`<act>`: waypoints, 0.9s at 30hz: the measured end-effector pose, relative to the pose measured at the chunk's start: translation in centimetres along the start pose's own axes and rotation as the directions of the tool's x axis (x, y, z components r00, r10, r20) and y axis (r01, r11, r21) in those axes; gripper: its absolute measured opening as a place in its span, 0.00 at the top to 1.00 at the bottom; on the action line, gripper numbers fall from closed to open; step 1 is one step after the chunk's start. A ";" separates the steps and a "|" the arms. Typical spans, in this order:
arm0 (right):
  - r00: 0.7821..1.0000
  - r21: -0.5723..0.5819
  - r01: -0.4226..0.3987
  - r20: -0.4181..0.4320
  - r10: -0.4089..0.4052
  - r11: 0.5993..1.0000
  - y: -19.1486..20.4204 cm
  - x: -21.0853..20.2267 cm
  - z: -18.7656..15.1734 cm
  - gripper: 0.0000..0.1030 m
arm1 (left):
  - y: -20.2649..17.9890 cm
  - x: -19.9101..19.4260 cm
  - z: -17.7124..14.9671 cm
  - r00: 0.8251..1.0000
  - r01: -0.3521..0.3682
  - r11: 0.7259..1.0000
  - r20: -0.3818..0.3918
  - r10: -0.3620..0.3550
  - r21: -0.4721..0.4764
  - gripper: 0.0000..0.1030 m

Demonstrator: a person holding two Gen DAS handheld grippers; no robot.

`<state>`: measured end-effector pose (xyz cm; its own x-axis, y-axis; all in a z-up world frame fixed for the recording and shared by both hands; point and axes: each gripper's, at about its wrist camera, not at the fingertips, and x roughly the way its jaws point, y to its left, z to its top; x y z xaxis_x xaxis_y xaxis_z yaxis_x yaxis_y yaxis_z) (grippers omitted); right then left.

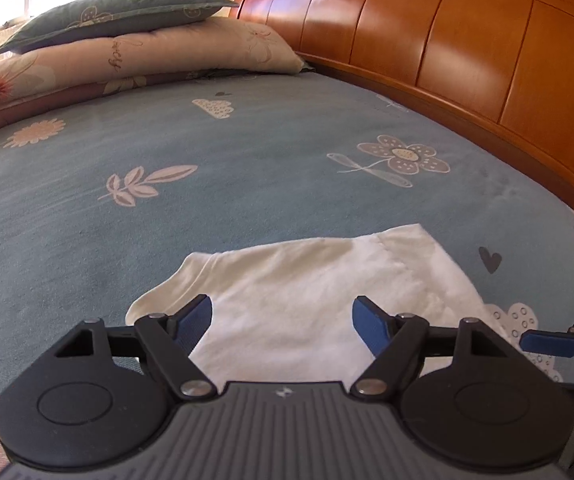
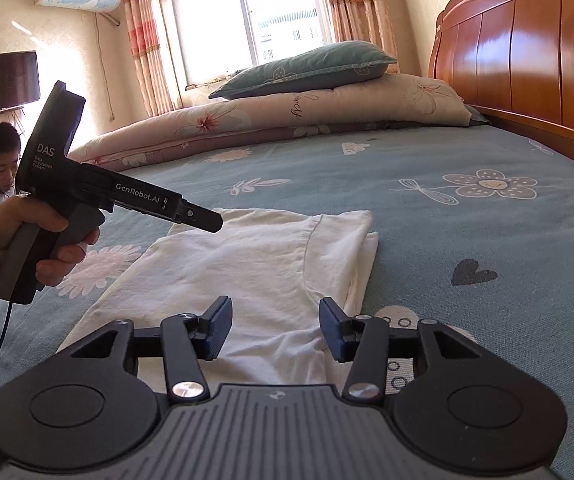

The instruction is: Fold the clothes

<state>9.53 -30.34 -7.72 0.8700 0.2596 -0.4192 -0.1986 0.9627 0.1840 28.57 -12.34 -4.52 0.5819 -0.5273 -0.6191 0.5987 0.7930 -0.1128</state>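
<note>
A folded white cotton garment lies flat on the blue-green bedspread printed with flowers, clouds and hearts, near the foot of the bed's near edge; its near end is cut off behind both gripper bodies, so how far it reaches toward the cameras cannot be told. The left gripper hangs above the cloth with its blue-padded jaws spread wide, nothing between them but the fabric lying below. The right gripper also stands with its jaws apart over the garment's near part, gripping nothing; whether its pads brush the cloth is hard to make out. In the right wrist view the left gripper shows from the side, held in a hand with a dark sleeve cut off at the frame edge, its tip over the cloth's far left corner. A polished orange-brown wooden headboard runs along the right. At the far end a teal pillow rests on a folded pink floral quilt, beneath an overexposed window whose view is mostly washed out.
</note>
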 end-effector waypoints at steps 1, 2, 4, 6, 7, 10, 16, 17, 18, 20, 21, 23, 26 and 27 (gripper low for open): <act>1.000 -0.015 -0.014 0.006 0.014 1.000 0.3 -0.3 0.0 0.47 | -0.9 0.0 0.4 0.999 0.038 0.999 -0.006 -0.038 0.014 0.25; 1.000 -0.026 -0.030 0.003 0.030 0.999 0.6 -0.3 -0.1 0.47 | -1.9 0.2 0.7 0.997 0.076 0.997 -0.022 -0.076 0.025 0.25; 0.999 -0.053 -0.049 -0.013 0.048 0.997 1.2 -0.3 -0.2 0.44 | -3.6 1.0 1.2 0.989 0.141 0.989 -0.056 -0.139 0.038 0.25; 0.998 -0.084 -0.051 -0.041 0.048 0.995 1.8 -0.1 -0.4 0.42 | -4.9 2.7 1.2 0.980 0.177 0.984 -0.096 -0.174 0.032 0.25; 0.998 -0.093 -0.036 -0.058 0.031 0.995 1.8 -0.1 -0.6 0.41 | -5.6 3.6 1.2 0.975 0.195 0.980 -0.116 -0.191 0.028 0.25; 0.992 -0.097 0.022 -0.119 -0.034 0.995 1.2 0.0 -1.1 0.41 | -7.1 6.6 0.7 0.971 0.184 0.982 -0.164 -0.177 0.032 0.25; 0.993 -0.042 0.088 -0.081 -0.091 0.995 -0.7 -1.8 -1.1 0.35 | -7.8 6.2 1.6 0.972 0.173 0.985 -0.161 -0.170 0.006 0.25; 0.993 -0.026 0.092 -0.072 -0.094 0.995 -1.0 -2.0 -1.0 0.34 | -7.8 5.0 1.7 0.974 0.170 0.985 -0.152 -0.166 0.014 0.25; 0.993 -0.007 0.097 -0.064 -0.097 0.995 -1.2 -2.2 -0.8 0.34 | -7.8 3.8 1.7 0.978 0.159 0.987 -0.142 -0.153 0.032 0.25; 0.992 0.017 0.118 -0.046 -0.117 0.993 -1.5 -2.5 -0.6 0.31 | -7.8 0.9 1.2 0.985 0.130 0.989 -0.126 -0.120 0.069 0.25; 0.989 0.027 0.141 -0.039 -0.140 0.990 -1.7 -2.5 -0.5 0.28 | -7.8 -0.5 0.6 0.987 0.112 0.990 -0.121 -0.102 0.083 0.25; 0.984 0.055 0.177 -0.038 -0.175 0.983 -2.1 -2.4 -0.4 0.26 | -7.7 -3.0 -1.0 0.991 0.077 0.991 -0.115 -0.065 0.105 0.24; 0.981 0.123 0.191 -0.042 -0.187 0.974 -3.0 -2.3 -0.3 0.23 | -7.9 -5.7 -4.0 0.992 0.019 0.991 -0.128 -0.002 0.129 0.24; 0.982 0.145 0.189 -0.045 -0.184 0.971 -3.2 -2.2 -0.3 0.23 | -8.1 -6.2 -5.2 0.990 0.008 0.991 -0.143 0.012 0.136 0.24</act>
<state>8.10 -33.96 -7.59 0.8707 0.0811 -0.4851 0.0365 0.9729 0.2282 17.27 -13.90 -3.76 0.5042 -0.4691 -0.7251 0.6723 0.7401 -0.0113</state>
